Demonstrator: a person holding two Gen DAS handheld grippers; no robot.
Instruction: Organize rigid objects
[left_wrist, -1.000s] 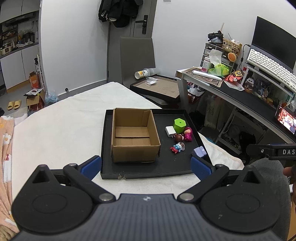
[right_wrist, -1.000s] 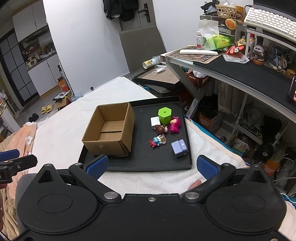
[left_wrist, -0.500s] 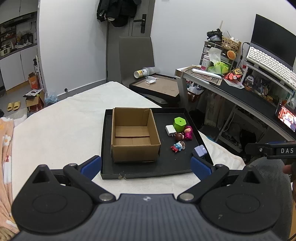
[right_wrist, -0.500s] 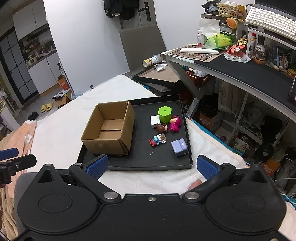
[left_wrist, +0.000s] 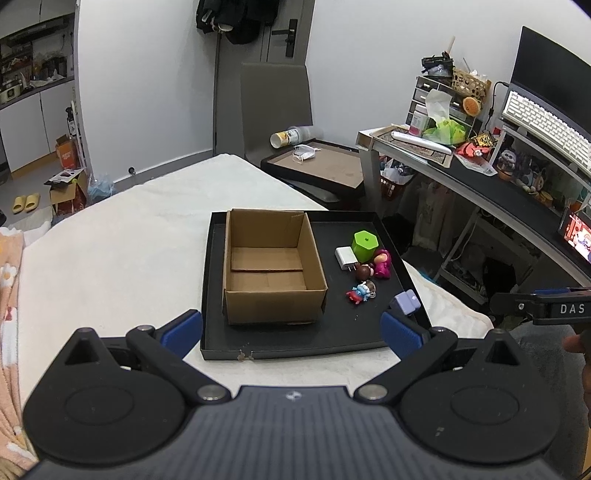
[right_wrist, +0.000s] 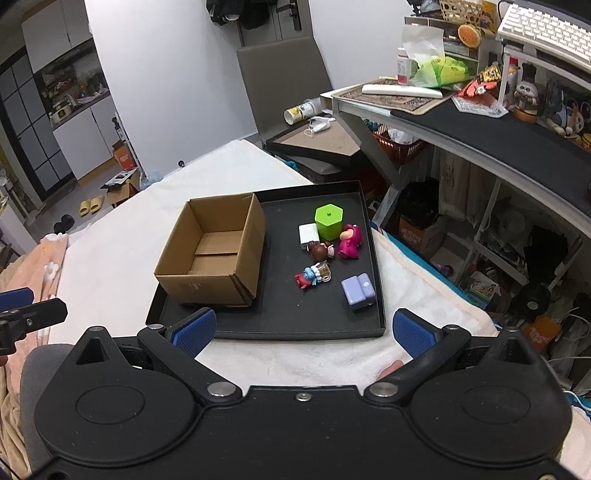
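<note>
An open, empty cardboard box (left_wrist: 271, 266) (right_wrist: 214, 251) stands at the left of a black tray (left_wrist: 295, 341) (right_wrist: 273, 317). To its right on the tray lie a green hexagonal block (left_wrist: 365, 244) (right_wrist: 328, 221), a white charger (left_wrist: 345, 257) (right_wrist: 308, 234), a pink figure (left_wrist: 382, 263) (right_wrist: 349, 242), a brown-headed figure (left_wrist: 364, 273) (right_wrist: 320, 251), a blue and red figure (left_wrist: 361, 291) (right_wrist: 312, 275) and a lilac block (left_wrist: 406, 302) (right_wrist: 357, 290). My left gripper (left_wrist: 291, 328) and right gripper (right_wrist: 303, 330) are open and empty, held before the tray's near edge.
The tray sits on a white blanket (left_wrist: 110, 251) on a bed. A cluttered desk (left_wrist: 480, 181) (right_wrist: 480, 129) with a keyboard stands to the right. A grey chair (left_wrist: 275, 110) and a flat tray with a tipped cup (left_wrist: 288, 137) stand beyond.
Both grippers have drifted very slightly; the view of the tray is almost the same. Nothing on the tray has moved.
</note>
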